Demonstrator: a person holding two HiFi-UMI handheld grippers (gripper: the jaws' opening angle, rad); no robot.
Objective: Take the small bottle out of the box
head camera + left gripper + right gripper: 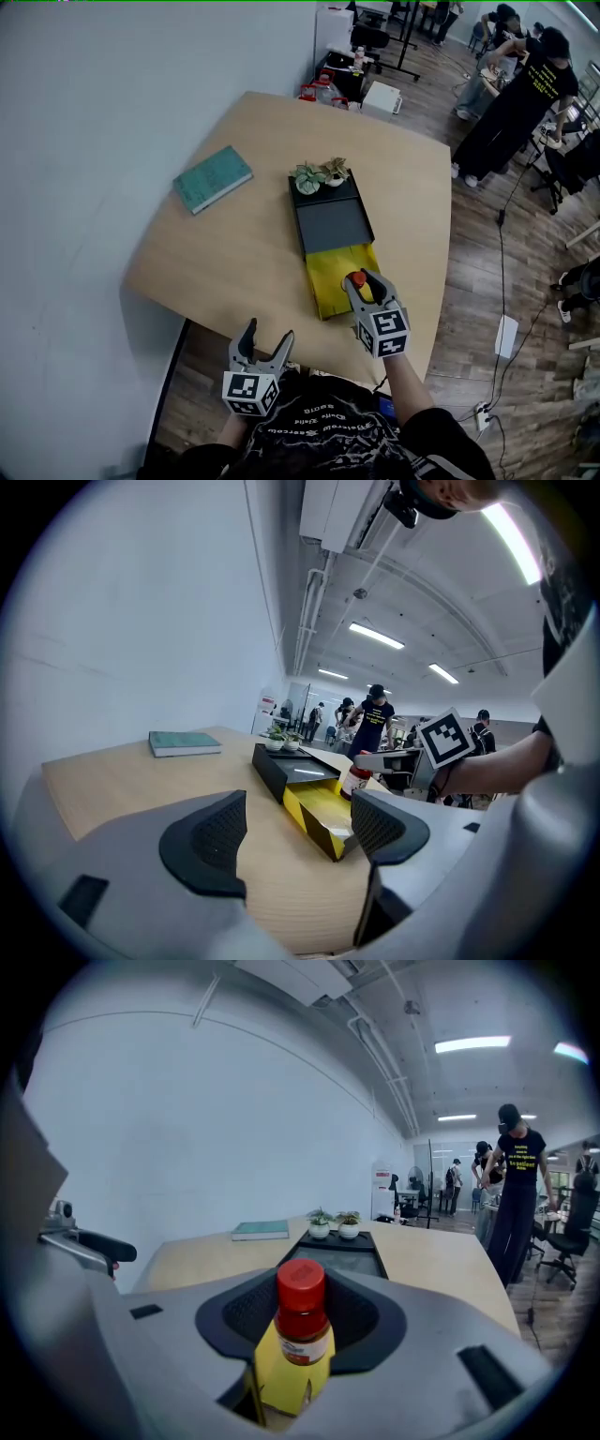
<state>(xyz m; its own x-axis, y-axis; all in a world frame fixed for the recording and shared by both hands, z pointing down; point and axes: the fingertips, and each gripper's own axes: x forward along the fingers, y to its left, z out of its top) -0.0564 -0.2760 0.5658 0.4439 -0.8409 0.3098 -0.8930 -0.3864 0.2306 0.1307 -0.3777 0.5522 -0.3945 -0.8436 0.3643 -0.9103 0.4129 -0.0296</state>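
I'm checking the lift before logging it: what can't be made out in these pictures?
- Bottle base: right gripper view, hidden below the right gripper's jaws; head view shows only its red cap.
- Bottle label print: too small and blurred in every view.
- Inside of the box under its black lid: covered, head view.
- Book cover print: too small, head view.

Probably an open-plan office or lab: wood-plank floor, strip ceiling lights, a rolling office chair, people working farther back.
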